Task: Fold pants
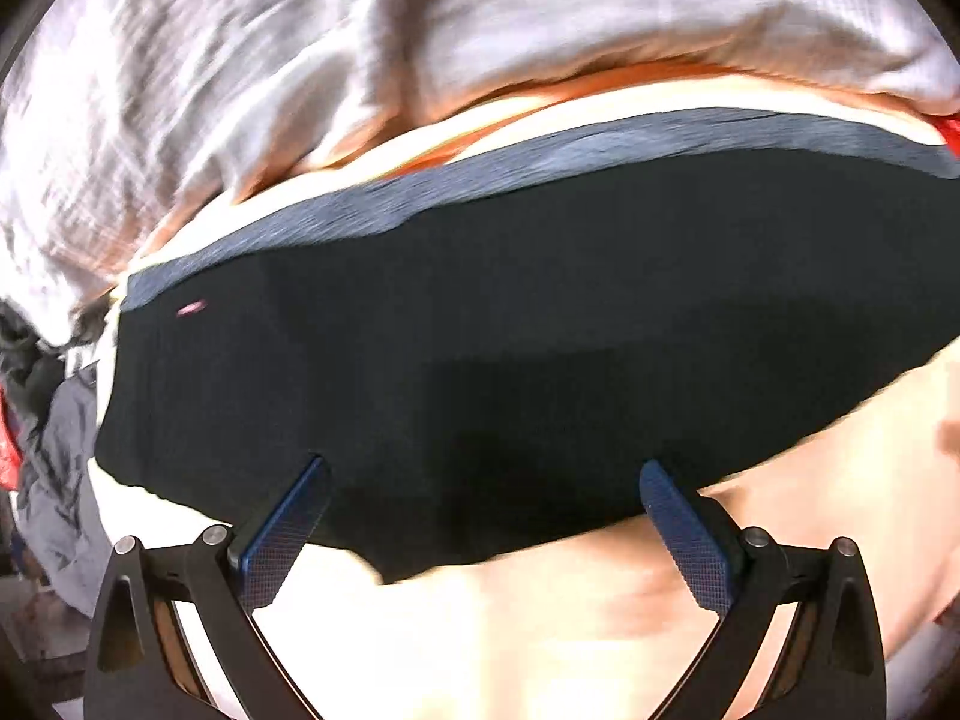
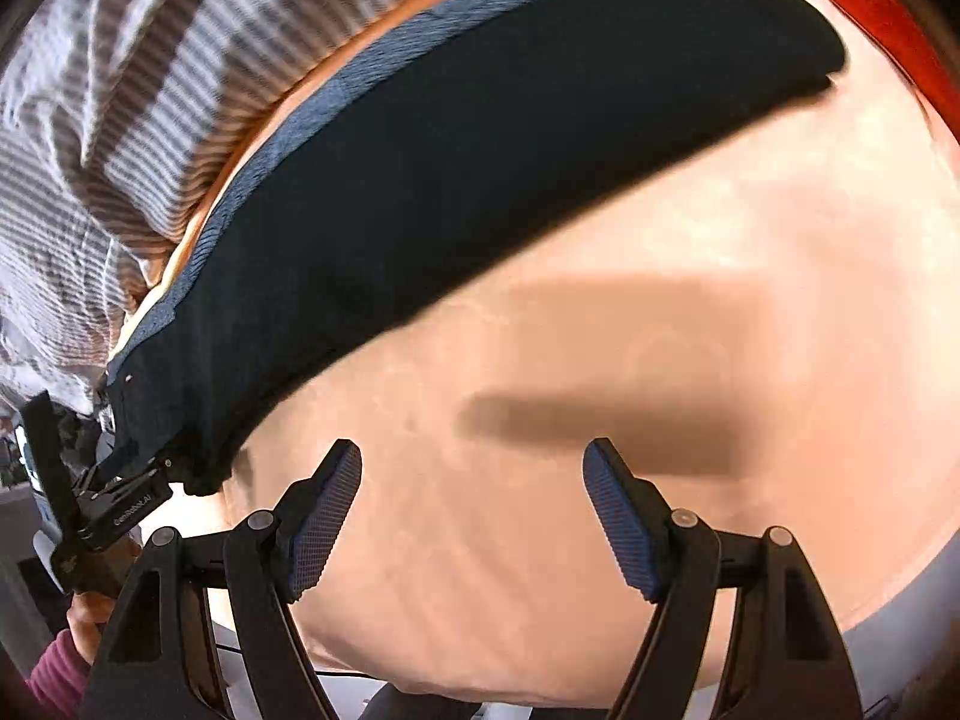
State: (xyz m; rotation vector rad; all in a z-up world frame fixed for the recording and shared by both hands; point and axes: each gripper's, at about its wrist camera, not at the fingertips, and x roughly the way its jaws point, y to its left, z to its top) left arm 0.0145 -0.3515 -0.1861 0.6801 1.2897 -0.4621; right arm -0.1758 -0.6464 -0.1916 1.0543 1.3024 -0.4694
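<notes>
Held the left tool (image 1: 485, 471) wide open over the near edge of the pants (image 1: 510, 312), with nothing between its blue cross-hatched pads. Held the right tool (image 2: 474, 450) equally wide and empty, over the bare peach sheet (image 2: 480, 570) just near of the pants, with its blurred shadow (image 2: 630, 420) on the sheet ahead. Found nothing lying between either tool and the garment.

Saw the pants flat on the sheet as a long, dark, near-black strip. Read the long axis as left to right, slanting from near left to far right in the right wrist view. Noted a blue ribbed band (image 1: 540, 162) along the far long edge.

Beyond that, made out a rumpled grey-and-white striped cloth (image 1: 300, 60), a red edge (image 2: 870, 0) far right, and a heap of clothes (image 1: 54, 450) at left. Glimpsed a hand (image 2: 90, 612) and a pink sleeve (image 2: 54, 678) behind the left tool.
</notes>
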